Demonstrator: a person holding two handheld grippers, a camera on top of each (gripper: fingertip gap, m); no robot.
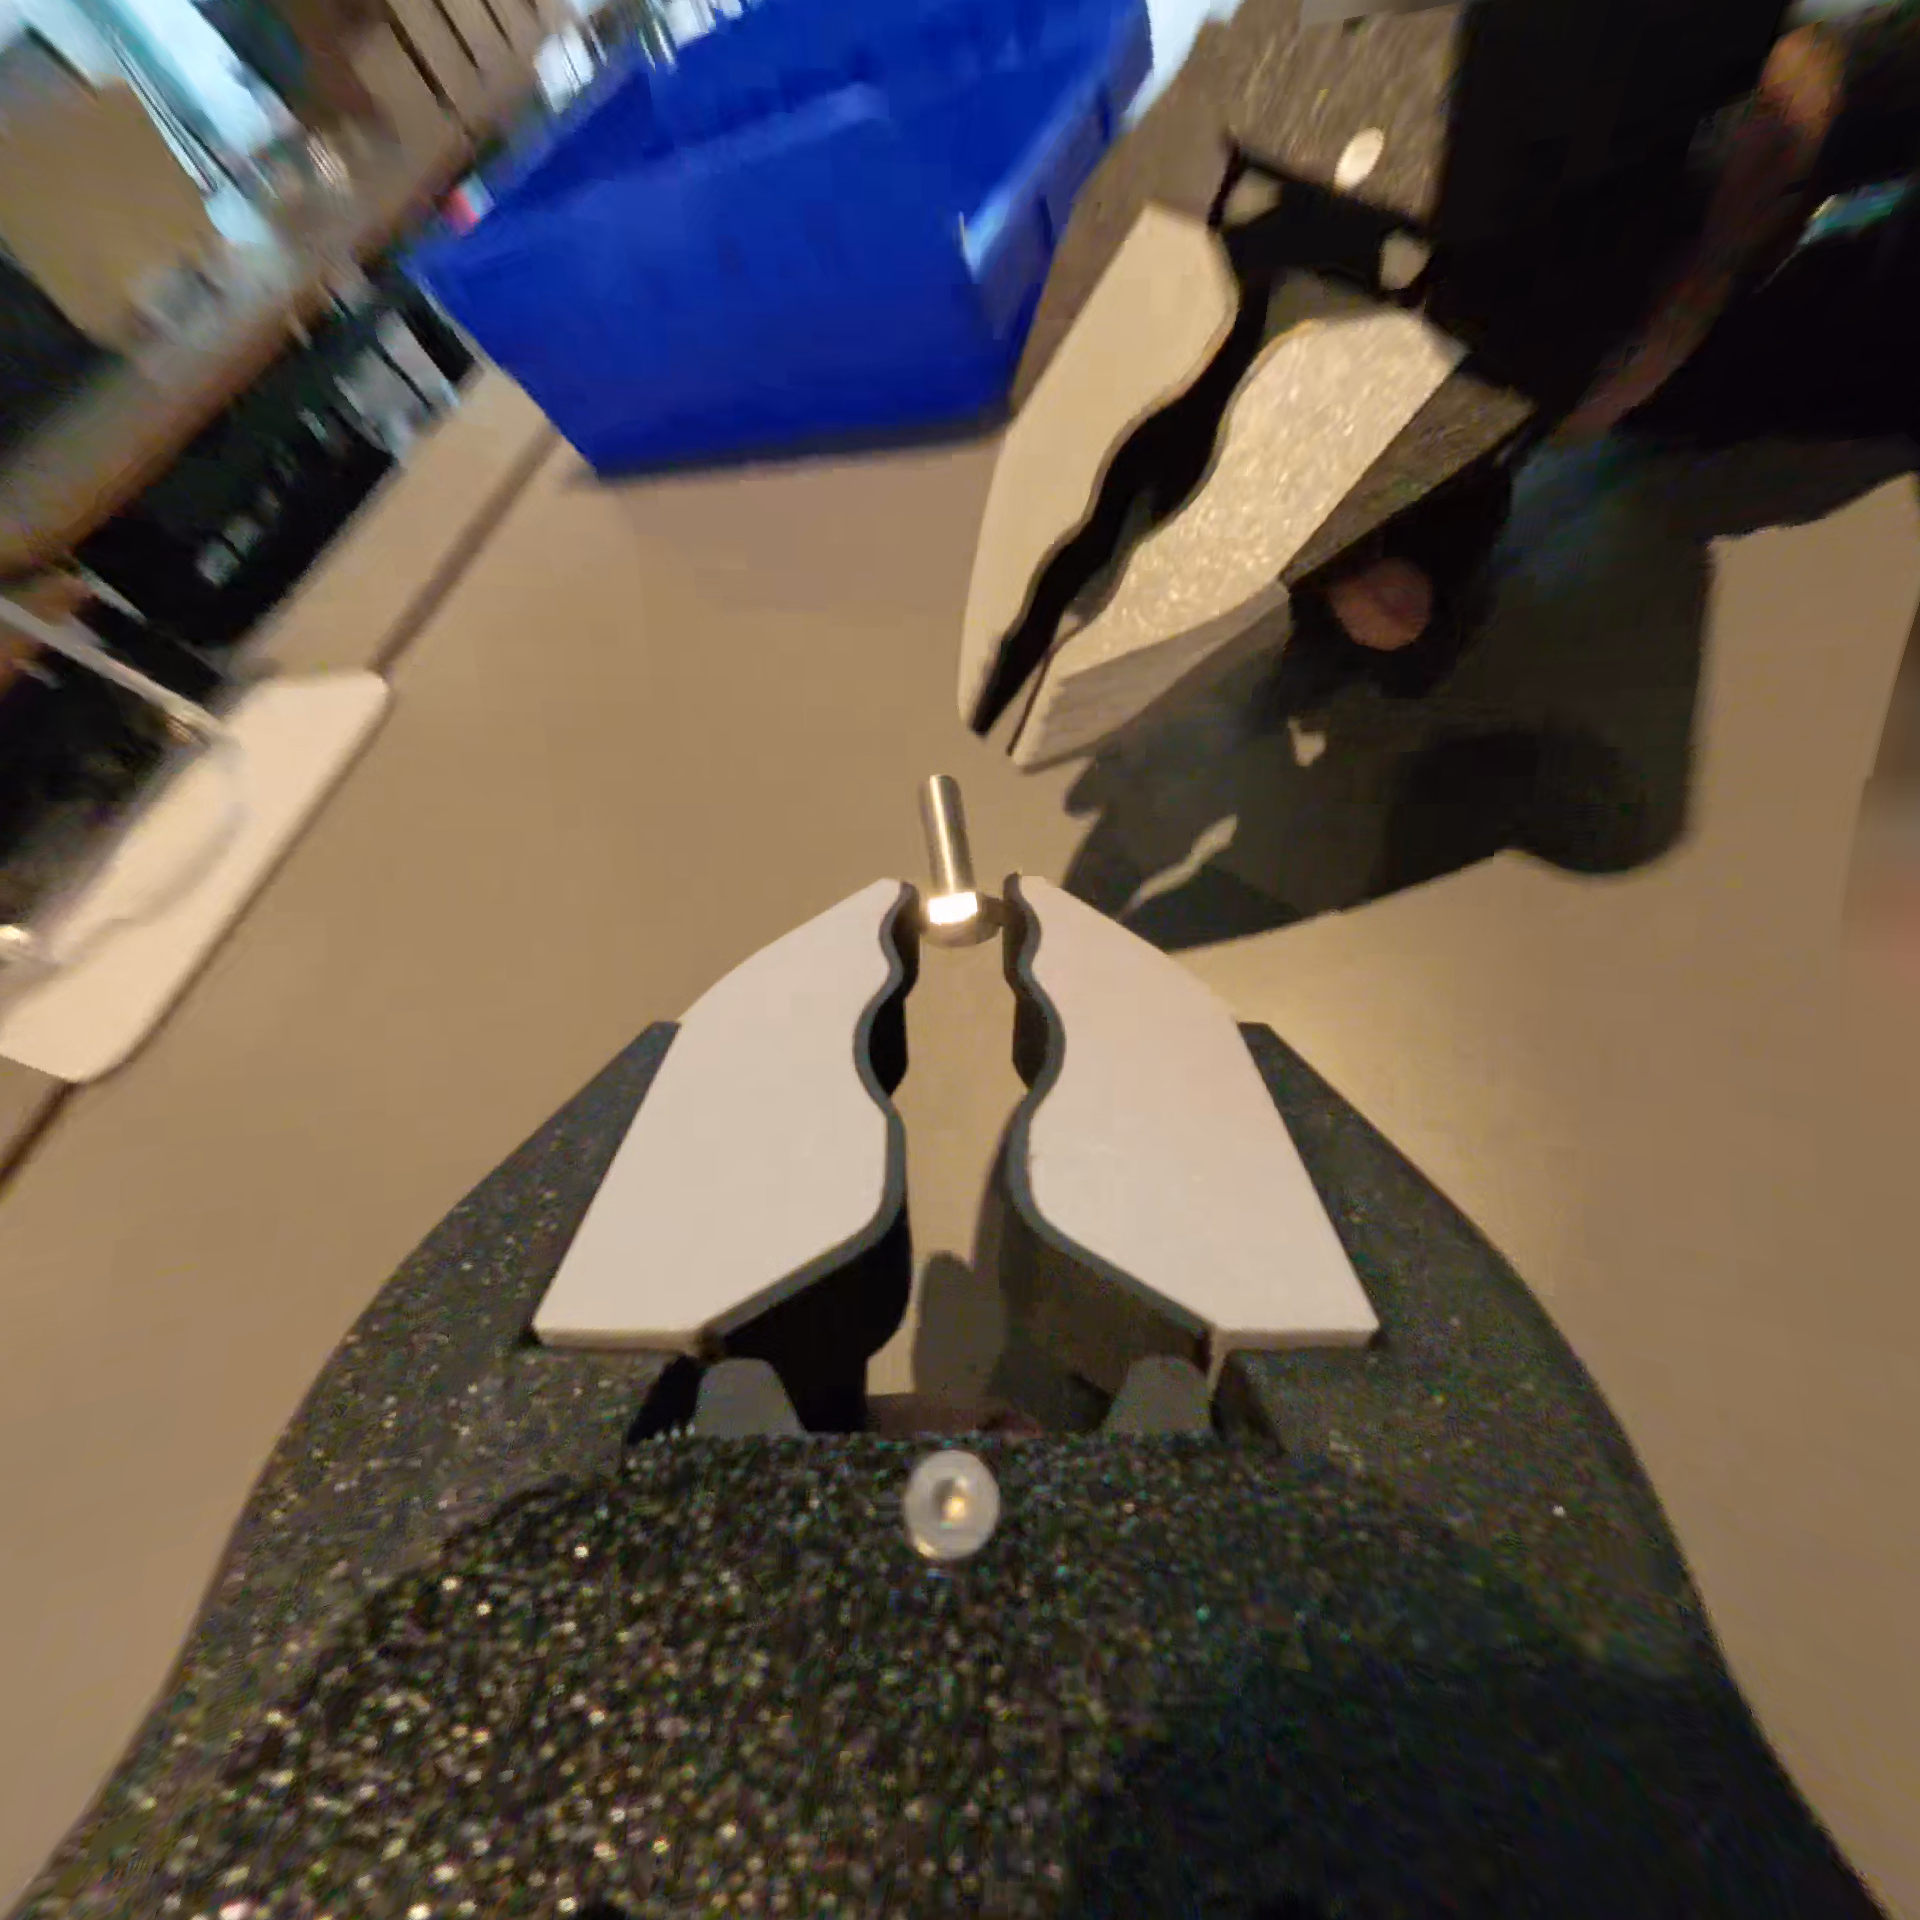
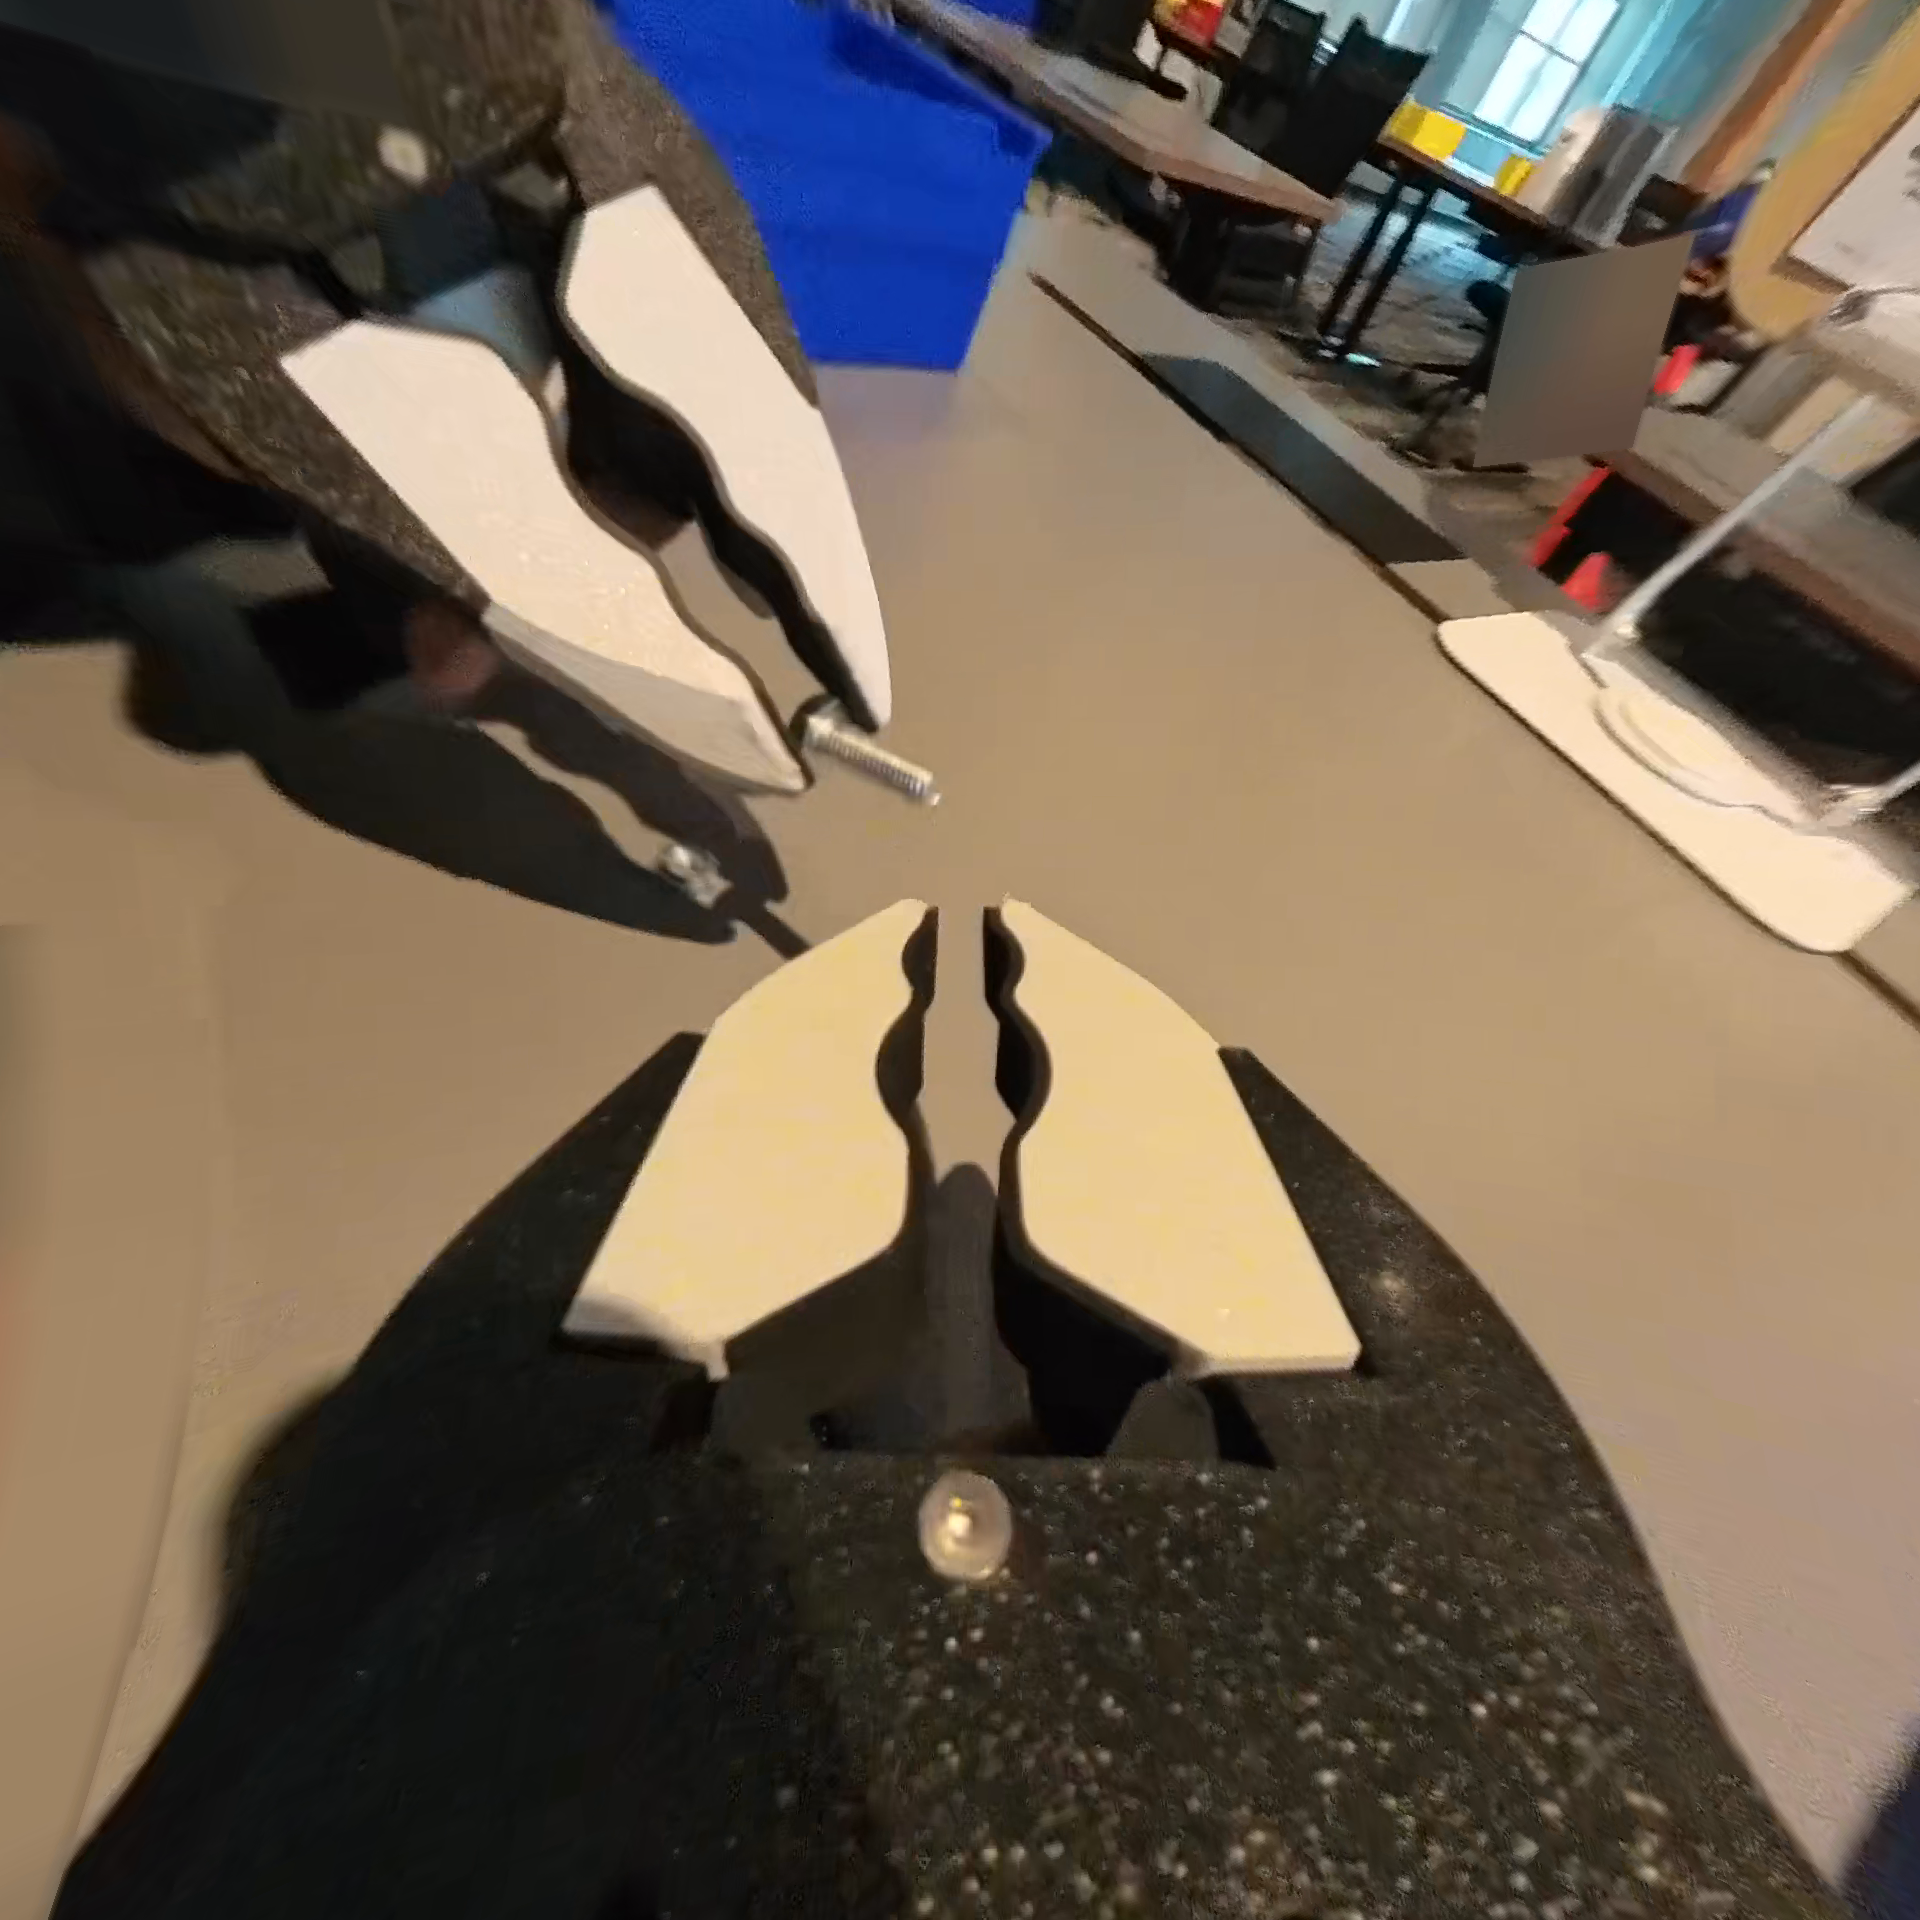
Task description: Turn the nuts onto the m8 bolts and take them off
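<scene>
Bare tabletop is lying open between and ahead of the two grippers, giving wide room to pass. The left gripper is holding a bolt whose shaft is sticking out toward the right gripper, narrowing the gap between them. A nut is sitting on the tabletop in shadow under the left gripper, blocking a low sweep there. A blue bin is closing off the far end. A white lamp base is occupying the right edge.
</scene>
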